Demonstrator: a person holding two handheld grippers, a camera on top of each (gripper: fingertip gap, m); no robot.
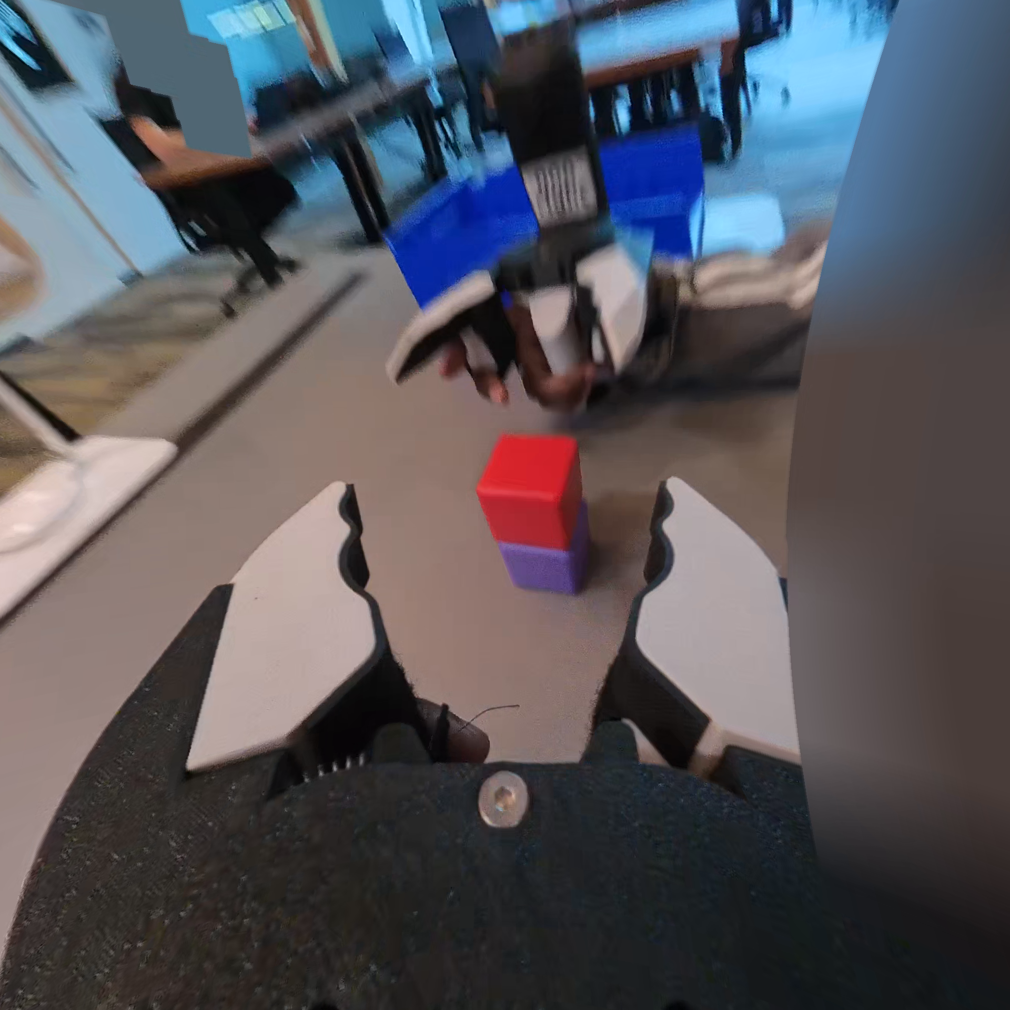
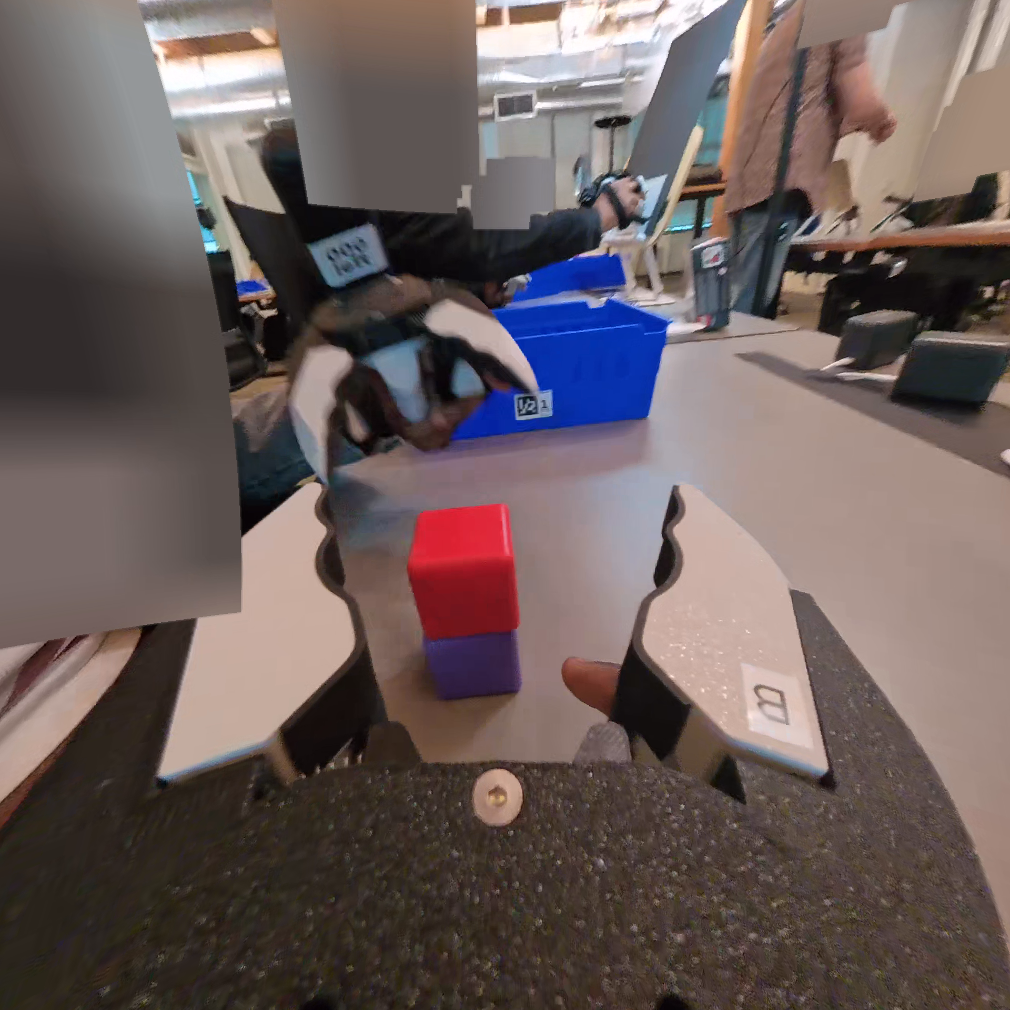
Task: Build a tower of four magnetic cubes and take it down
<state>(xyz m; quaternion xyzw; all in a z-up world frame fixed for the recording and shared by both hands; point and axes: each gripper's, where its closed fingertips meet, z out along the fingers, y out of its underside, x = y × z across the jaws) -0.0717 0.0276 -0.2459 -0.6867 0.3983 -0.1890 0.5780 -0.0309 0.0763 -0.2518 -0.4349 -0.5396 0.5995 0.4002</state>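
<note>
Blue bin [image 2: 590, 371] on grey table [image 2: 765, 492], dark boxes [image 2: 945, 371] beyond.

From my right gripper [image 2: 500, 524] cam: jaws spread wide, nothing gripped. A red cube [image 2: 463, 568] sits on a purple cube [image 2: 473, 664] between them, untouched, on the grey table [image 2: 765, 492]. Blue bin [image 2: 590, 371] behind.

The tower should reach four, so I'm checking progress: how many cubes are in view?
2: a red cube sits on a purple cube on the grey table. Both grippers are open and empty. Others may be out of view.
</note>
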